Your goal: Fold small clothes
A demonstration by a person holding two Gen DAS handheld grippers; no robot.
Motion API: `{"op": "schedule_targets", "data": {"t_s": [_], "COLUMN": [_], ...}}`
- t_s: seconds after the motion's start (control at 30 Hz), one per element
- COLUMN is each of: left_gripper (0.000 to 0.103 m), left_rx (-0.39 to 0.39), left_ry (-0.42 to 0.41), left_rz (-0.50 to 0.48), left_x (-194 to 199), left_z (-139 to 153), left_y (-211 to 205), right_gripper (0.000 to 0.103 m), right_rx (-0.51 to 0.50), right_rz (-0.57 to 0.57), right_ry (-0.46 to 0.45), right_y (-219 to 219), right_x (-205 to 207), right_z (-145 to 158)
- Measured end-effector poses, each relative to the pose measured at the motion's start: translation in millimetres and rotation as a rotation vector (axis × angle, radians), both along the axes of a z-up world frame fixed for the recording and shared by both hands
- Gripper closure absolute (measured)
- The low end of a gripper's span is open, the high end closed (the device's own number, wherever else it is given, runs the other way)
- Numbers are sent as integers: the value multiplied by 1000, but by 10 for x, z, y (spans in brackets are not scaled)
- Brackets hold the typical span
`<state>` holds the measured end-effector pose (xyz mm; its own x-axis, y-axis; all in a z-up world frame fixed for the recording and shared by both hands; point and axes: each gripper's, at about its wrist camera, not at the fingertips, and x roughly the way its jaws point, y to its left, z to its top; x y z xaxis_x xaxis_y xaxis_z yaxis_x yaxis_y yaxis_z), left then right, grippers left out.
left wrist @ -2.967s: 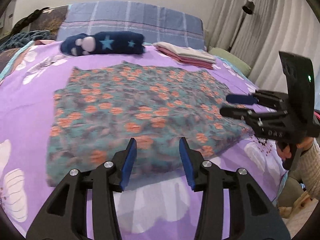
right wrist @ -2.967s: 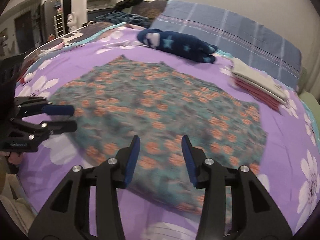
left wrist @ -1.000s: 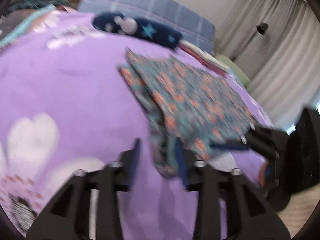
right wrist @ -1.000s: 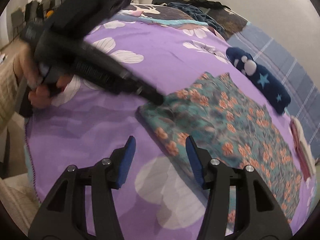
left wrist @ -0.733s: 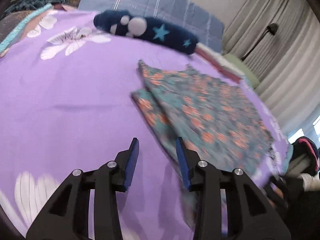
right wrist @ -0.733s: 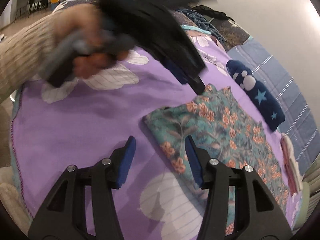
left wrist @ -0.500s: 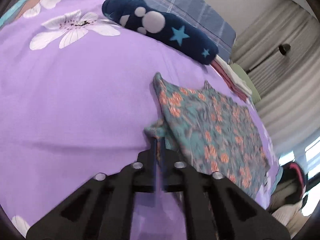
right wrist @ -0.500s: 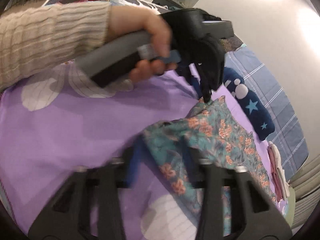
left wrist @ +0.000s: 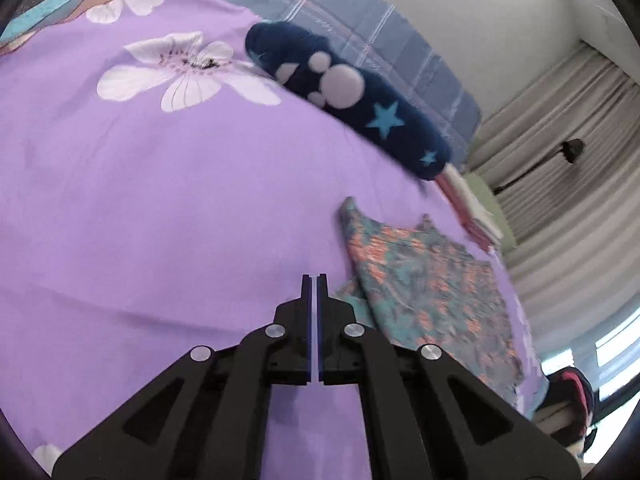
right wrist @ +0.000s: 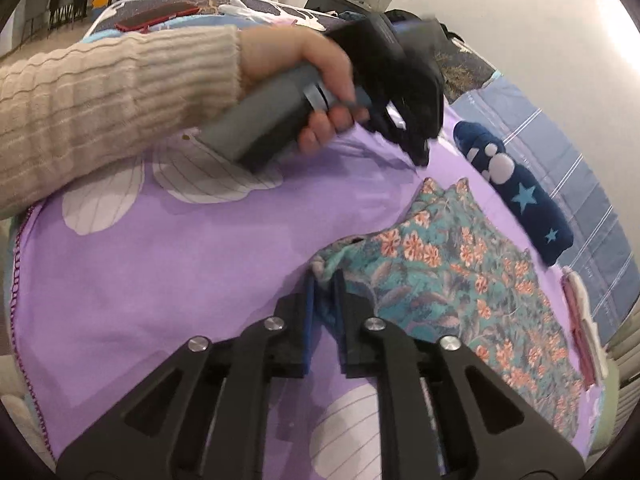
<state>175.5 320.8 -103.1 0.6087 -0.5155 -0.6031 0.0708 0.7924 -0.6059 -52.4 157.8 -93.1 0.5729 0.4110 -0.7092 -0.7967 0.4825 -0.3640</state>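
A teal garment with orange flowers (right wrist: 460, 280) lies on the purple bedspread (right wrist: 180, 272), its left edge folded over. It also shows in the left wrist view (left wrist: 424, 280). My right gripper (right wrist: 323, 280) is shut on the garment's near left corner, with cloth bunched between the blue pads. My left gripper (left wrist: 314, 278) is shut with nothing between its fingers, over bare bedspread (left wrist: 160, 200) just left of the garment. In the right wrist view the left gripper (right wrist: 418, 156) hovers above the garment's far corner, held by a hand in a beige sleeve.
A dark blue plush with stars and paw print (left wrist: 352, 100) lies at the bed's head by a blue plaid pillow (left wrist: 360, 24). A stack of folded pink and white clothes (right wrist: 582, 320) lies beyond the garment. Curtains (left wrist: 568, 208) hang on the right.
Both grippers moved to the garment's left edge and closed. The right one took hold of the near corner. The left one closed, then drew left off the cloth.
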Motion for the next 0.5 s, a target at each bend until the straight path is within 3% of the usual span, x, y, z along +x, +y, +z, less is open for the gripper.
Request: {"op": "schedule_targets", "data": {"t_s": [0.03, 0.07, 0.13, 0.23, 0.33, 0.37, 0.43, 0.5], "left_gripper": [84, 57, 47, 47, 47, 61, 98, 98], "left_rx": [4, 9, 18, 54, 91, 96, 76, 69], "left_ry": [-8, -7, -8, 10, 9, -4, 21, 3], "left_rz": [-18, -30, -77, -170, -189, -184, -158, -112], "left_x": [-58, -99, -207, -246, -158, -118, 35, 104], "left_z": [46, 72, 100, 57, -26, -29, -70, -52], "left_y": [-7, -16, -107, -354, -565, -616, -684, -677], "right_gripper": [83, 79, 78, 77, 68, 66, 67, 65], "right_rx": [8, 20, 38, 53, 55, 41, 107, 139], "right_rz": [2, 2, -14, -72, -155, -182, -216, -222], "right_ry": [2, -4, -23, -20, 39, 111, 187, 224], "right_y": [-26, -72, -177, -323, -481, -516, -611, -641], "right_x": [-9, -22, -35, 23, 247, 338, 411, 399], "right_z": [24, 60, 129, 196, 163, 86, 40, 42]}}
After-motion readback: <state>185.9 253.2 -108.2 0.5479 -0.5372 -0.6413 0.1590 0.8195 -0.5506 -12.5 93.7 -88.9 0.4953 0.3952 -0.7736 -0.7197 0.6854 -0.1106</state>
